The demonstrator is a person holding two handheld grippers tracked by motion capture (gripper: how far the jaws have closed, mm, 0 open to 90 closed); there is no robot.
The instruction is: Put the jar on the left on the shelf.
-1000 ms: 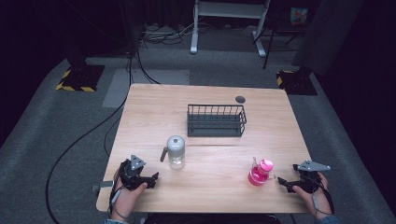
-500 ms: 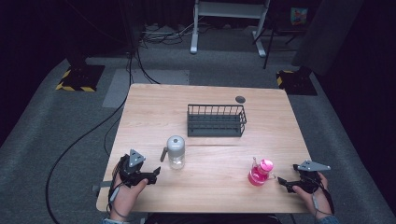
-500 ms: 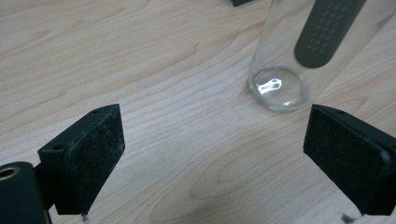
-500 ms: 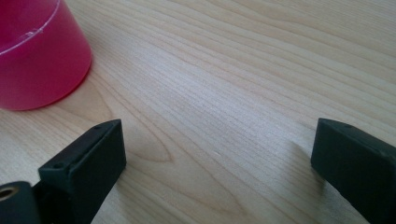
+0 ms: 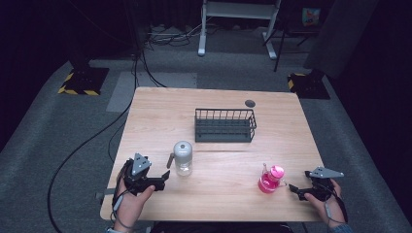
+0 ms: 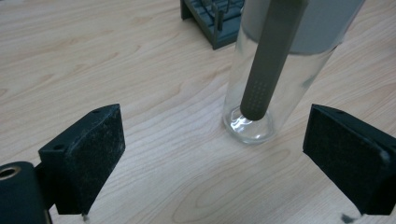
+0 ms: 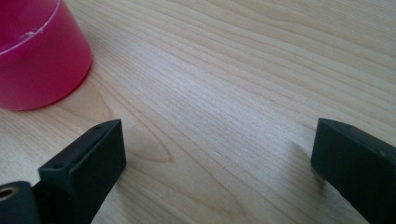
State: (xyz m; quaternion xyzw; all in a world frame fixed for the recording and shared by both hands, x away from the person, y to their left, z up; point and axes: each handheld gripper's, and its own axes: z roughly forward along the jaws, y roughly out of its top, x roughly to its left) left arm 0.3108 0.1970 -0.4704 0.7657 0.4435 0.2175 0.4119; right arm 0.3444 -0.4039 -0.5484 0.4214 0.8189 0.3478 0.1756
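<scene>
Ahead of left tool (image 6: pixel 212 154), clear bottle (image 6: pixel 261 93): top cut off.

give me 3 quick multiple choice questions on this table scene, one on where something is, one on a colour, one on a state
1. Where is the wire rack?
A. behind both bottles
B. at the near edge
C. on the floor

2. What colour is the bottle by the right tool?
A. green
B. pink
C. blue

3. How are the left tool's jaws?
A. shut on the clear bottle
B. shut on nothing
C. open, apart from the clear bottle

Answers: 1 A, the rack sits farther up the table; 2 B, it shows bright pink; 3 C, the pads stand wide with bare wood between.
</scene>
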